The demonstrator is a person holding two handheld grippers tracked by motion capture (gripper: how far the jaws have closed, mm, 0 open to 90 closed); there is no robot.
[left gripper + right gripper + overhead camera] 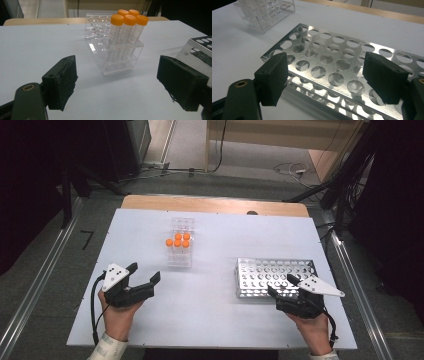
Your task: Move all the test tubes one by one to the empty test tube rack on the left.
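Claw on my left hangs low over the white tabletop with its jaws spread wide and nothing between them, aimed at the clear rack where five orange-capped tubes stand upright at its near end. My right claw is just as wide and empty, its jaws poised over the near edge of the metal rack of round holes

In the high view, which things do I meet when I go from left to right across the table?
Left gripper → clear rack with orange-capped tubes → metal rack → right gripper.
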